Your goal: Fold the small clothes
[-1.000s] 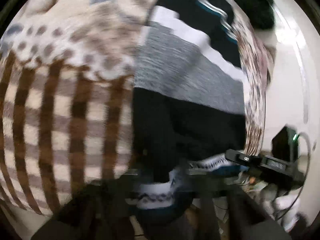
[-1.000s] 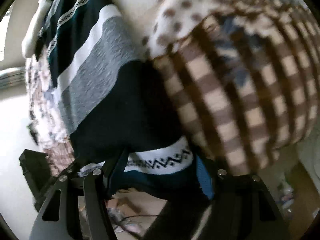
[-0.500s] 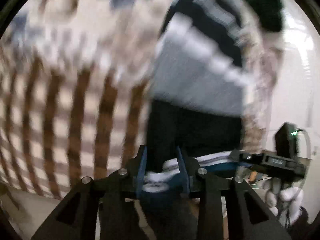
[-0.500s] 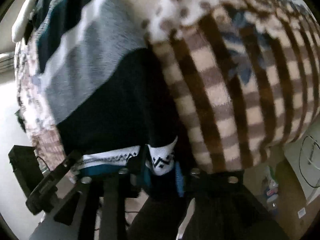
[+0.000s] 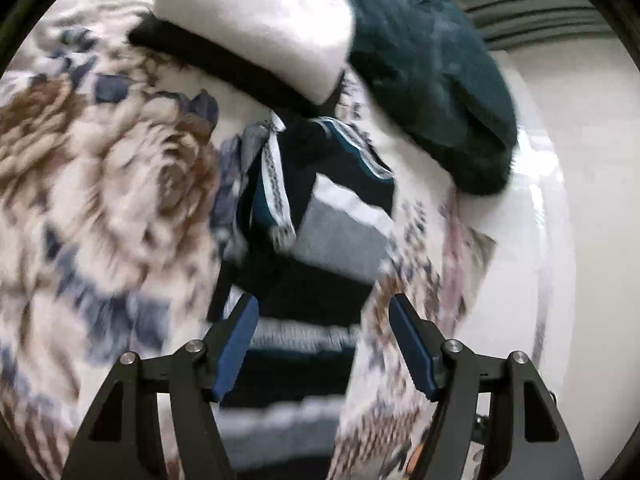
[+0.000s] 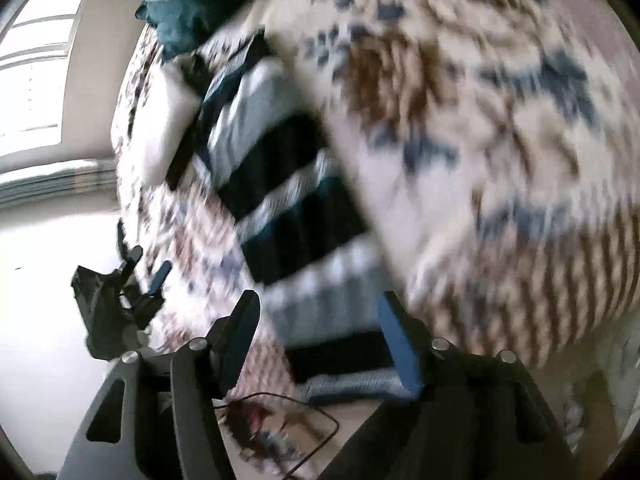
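A small striped garment in black, grey, white and teal lies folded over on a floral blanket. My left gripper is open and empty, its blue-padded fingers either side of the garment's near end. In the right wrist view the same garment lies on the blanket, and my right gripper is open and empty above its near edge. My left gripper shows at the left of that view. Both views are blurred.
A white folded cloth on a black one and a dark teal fluffy item lie beyond the garment. The bed edge and pale floor are at the left of the right wrist view. A cable lies below.
Both grippers held the garment's patterned waistband half a second ago; now both are open and pulled back. The waistband end has been laid over the garment, which rests folded on the blanket.
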Tool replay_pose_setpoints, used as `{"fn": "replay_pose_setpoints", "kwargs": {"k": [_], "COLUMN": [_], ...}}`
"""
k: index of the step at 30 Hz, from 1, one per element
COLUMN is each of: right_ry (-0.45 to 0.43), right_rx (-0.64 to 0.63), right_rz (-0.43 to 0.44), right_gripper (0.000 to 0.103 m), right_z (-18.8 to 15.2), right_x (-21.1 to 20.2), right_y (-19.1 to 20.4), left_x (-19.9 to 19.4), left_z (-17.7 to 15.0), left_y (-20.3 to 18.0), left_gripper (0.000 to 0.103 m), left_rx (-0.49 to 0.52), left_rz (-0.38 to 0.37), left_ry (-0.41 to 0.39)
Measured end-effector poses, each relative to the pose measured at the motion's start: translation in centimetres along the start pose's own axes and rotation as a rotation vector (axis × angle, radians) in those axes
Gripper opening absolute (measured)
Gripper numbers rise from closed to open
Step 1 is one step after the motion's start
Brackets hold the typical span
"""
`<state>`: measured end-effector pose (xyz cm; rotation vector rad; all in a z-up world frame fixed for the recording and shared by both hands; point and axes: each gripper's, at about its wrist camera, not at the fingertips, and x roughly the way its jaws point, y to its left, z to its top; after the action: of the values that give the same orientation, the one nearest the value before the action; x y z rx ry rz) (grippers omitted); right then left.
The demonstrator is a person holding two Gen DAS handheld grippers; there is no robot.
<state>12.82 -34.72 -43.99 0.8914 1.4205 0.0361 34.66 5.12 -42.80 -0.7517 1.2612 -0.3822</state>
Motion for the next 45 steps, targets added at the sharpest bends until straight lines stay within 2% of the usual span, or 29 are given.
{"fn": "replay_pose_setpoints", "kwargs": {"k": [4, 5, 6, 7, 8, 11, 13, 16, 18, 20, 22, 27, 28, 29, 30, 31, 32, 36, 38, 41, 42, 43, 44, 45], "right_ry": [-0.011, -0.003, 0.013, 0.028, 0.046, 0.081, 0.101, 0.124, 0.122, 0.114, 0.092, 0.025, 0.018, 0.011, 0.009, -0.005, -0.019, -0.077, -0.045, -0.013, -0.013, -0.028, -0.045, -0.068], "right_rx": [-0.003, 0.003, 0.021, 0.03, 0.04, 0.039, 0.03, 0.004, -0.009, -0.04, -0.073, -0.105, -0.104, -0.11, -0.122, -0.132, -0.134, -0.104, -0.085, -0.064, -0.067, -0.083, -0.093, -0.098], "right_rz": [-0.066, -0.069, -0.046, -0.025, -0.01, 0.02, 0.028, 0.02, 0.028, 0.04, 0.052, 0.083, 0.093, 0.106, 0.113, 0.092, 0.066, 0.004, 0.012, 0.041, 0.061, 0.076, 0.08, 0.085], "right_gripper": [0.064, 0.064, 0.064, 0.064, 0.064, 0.064, 0.064, 0.064, 0.064, 0.064, 0.064, 0.064, 0.064, 0.064, 0.06, 0.027, 0.007, 0.006, 0.006, 0.007, 0.011, 0.028, 0.042, 0.065], "right_z": [6.9, 8.1, 9.6, 10.2, 11.1, 13.0, 14.1, 15.7, 16.7, 18.2, 19.8, 24.9, 25.9, 26.8, 27.4, 27.9, 28.1, 28.5, 28.8, 29.5, 29.7, 30.2, 30.4, 30.8], "right_x": [4.2, 5.5, 7.1, 8.6, 9.7, 12.5, 13.7, 14.7, 14.7, 14.7, 14.7, 16.6, 17.2, 17.8, 18.2, 18.6, 18.8, 18.5, 19.2, 19.0, 18.7, 17.9, 17.4, 17.1], "right_y": [-0.4, -0.4, -0.4, -0.5, -0.3, 0.2, 0.6, 1.6, 2.3, 3.5, 4.7, 7.5, 8.0, 8.4, 8.8, 9.3, 9.5, 8.5, 8.0, 8.3, 8.6, 8.9, 9.1, 9.3], "left_x": [6.6, 7.7, 8.6, 8.7, 8.6, 7.6, 8.8, 9.5, 8.7, 7.8, 8.2, 13.4, 13.6, 13.7, 13.9, 14.0, 14.0, 14.5, 14.6, 13.7, 13.2, 13.2, 13.3, 13.8], "left_z": [3.4, 3.7, 4.0, 4.1, 4.1, 4.4, 4.7, 5.5, 6.4, 7.5, 9.1, 13.6, 14.1, 14.5, 14.5, 14.6, 14.5, 14.7, 14.9, 15.4, 15.7, 15.9, 16.2, 16.6], "left_y": [1.5, 1.9, 2.4, 2.7, 2.9, 3.2, 4.5, 4.0, 2.8, 1.8, 1.2, 1.4, 1.3, 1.1, 1.0, 0.8, 0.6, 1.9, 2.6, 1.5, 1.1, 1.0, 0.9, 1.0], "left_gripper": [0.066, 0.063, 0.057, 0.016, 0.01, 0.01, 0.01, 0.014, 0.025, 0.053, 0.062, 0.06, 0.045, 0.011, 0.012, 0.012, 0.011, 0.011, 0.011, 0.017, 0.022, 0.034, 0.037, 0.037], "left_rx": [-0.059, -0.06, -0.059, -0.054, -0.046, 0.018, 0.01, 0.024, 0.036, 0.05, 0.074, 0.101, 0.114, 0.138, 0.156, 0.171, 0.178, 0.17, 0.141, 0.158, 0.161, 0.162, 0.165, 0.168], "left_rz": [0.022, 0.033, 0.067, 0.068, 0.076, 0.139, 0.193, 0.212, 0.182, 0.138, 0.105, 0.166, 0.175, 0.178, 0.186, 0.198, 0.208, 0.253, 0.238, 0.195, 0.183, 0.169, 0.15, 0.148], "left_ry": [0.035, 0.043, 0.016, -0.015, -0.028, -0.079, -0.046, 0.007, -0.005, -0.057, -0.094, -0.071, -0.094, -0.12, -0.118, -0.124, -0.129, -0.109, -0.096, -0.093, -0.099, -0.099, -0.095, -0.085]}}
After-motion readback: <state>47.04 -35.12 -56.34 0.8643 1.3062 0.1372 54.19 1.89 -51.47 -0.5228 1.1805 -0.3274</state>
